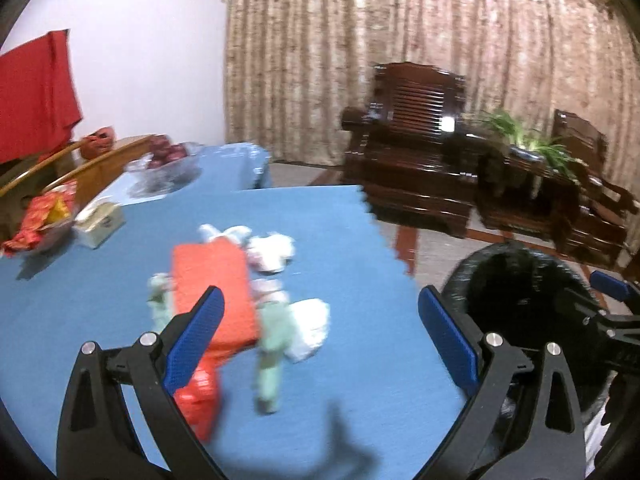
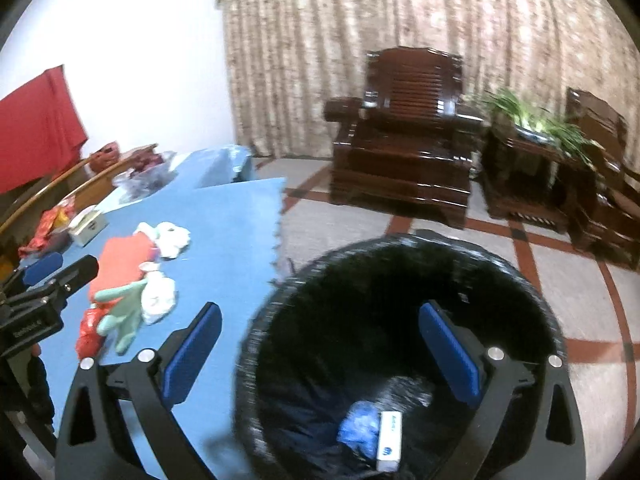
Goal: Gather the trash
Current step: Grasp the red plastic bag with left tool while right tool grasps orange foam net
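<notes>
Left hand-held gripper (image 1: 320, 344): blue-padded jaws spread wide, nothing between them, hovering low in the frame over the blue-covered table (image 1: 352, 232). Right hand-held gripper (image 2: 320, 348): equally wide and empty, hanging over the mouth of the round bin lined with a black plastic bag (image 2: 280, 304), at lower centre of the right wrist view. Inside that bin, at the bottom edge of the frame: a crumpled blue wrapper (image 2: 360, 426) and a small white box (image 2: 390, 442).

Judged step: between a drop and the next pick. Still on the table, left of centre: a flat orange-red plastic packet (image 1: 218, 292), long axis running from upper left to lower right and pointing towards the camera; a pale green crumpled glove (image 1: 274, 356) lying just beside it, fingers towards the lower edge; white crumpled tissues (image 1: 310, 328) touching the glove.

Next move likely calls for lowering the left gripper onto the packet or glove, jaws straddling the short side.
</notes>
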Motion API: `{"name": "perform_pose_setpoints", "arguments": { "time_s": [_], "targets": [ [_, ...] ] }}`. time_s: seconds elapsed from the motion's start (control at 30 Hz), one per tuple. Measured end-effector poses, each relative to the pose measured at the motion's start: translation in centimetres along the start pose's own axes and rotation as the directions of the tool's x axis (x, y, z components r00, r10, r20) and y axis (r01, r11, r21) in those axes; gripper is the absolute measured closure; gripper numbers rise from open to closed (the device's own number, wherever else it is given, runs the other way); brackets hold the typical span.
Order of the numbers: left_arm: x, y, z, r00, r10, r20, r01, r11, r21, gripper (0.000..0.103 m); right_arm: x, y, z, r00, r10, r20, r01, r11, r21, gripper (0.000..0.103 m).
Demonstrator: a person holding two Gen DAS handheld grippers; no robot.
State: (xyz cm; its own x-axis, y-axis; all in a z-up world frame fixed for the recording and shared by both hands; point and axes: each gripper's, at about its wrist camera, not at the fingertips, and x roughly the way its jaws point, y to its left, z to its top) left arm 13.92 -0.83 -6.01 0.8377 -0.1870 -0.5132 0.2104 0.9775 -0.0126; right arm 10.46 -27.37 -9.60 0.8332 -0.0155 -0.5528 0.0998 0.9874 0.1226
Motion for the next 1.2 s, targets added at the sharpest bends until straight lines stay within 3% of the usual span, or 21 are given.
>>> {"name": "perform_pose_setpoints", "arguments": {
  "time_s": [0.17,0.47,0.57,0.93,1.0,1.1,1.13,1.2],
  "targets": [
    [-0.8,3.7,-1.3,0.996,0.084,-0.002,-0.084,0.996,-0.023,0.008,1.2,4.0,0.0,0.997,0.074,-0.001,-0.074,0.996,-0.053,0.006],
    [0.5,8.8,-4.3,0.978,0.193,-0.079,-0.198,0.979,-0.054,0.011,3.3,9.2,-0.7,0.987,0.158,-0.004,-0.157,0.979,-0.132,0.006],
    [1.5,9.5,-5.2,0.973,0.2,-0.113,-0.206,0.977,-0.052,0.02,4.0,10.0,-1.1,0.985,0.174,-0.014,-0.174,0.975,-0.137,0.007],
    [5.2,9.8,-7.9,0.961,0.189,-0.202,-0.205,0.977,-0.061,0.029,5.9,11.4,-1.9,0.981,0.188,-0.057,-0.194,0.969,-0.155,0.015],
    [5.6,9.8,-8.1,0.96,0.187,-0.209,-0.204,0.977,-0.063,0.034,6.3,11.7,-2.0,0.98,0.187,-0.065,-0.195,0.968,-0.157,0.016],
    [6.4,9.8,-8.3,0.96,0.166,-0.226,-0.186,0.98,-0.07,0.051,6.6,12.0,-2.2,0.98,0.187,-0.071,-0.197,0.967,-0.161,0.016],
    [6.5,9.6,-8.4,0.96,0.159,-0.232,-0.179,0.981,-0.068,0.06,6.7,12.1,-2.2,0.979,0.188,-0.073,-0.198,0.966,-0.164,0.016],
    [6.4,9.3,-8.6,0.96,0.159,-0.23,-0.178,0.982,-0.062,0.062,6.8,12.3,-2.2,0.979,0.189,-0.074,-0.199,0.965,-0.171,0.016]
  ]
}}
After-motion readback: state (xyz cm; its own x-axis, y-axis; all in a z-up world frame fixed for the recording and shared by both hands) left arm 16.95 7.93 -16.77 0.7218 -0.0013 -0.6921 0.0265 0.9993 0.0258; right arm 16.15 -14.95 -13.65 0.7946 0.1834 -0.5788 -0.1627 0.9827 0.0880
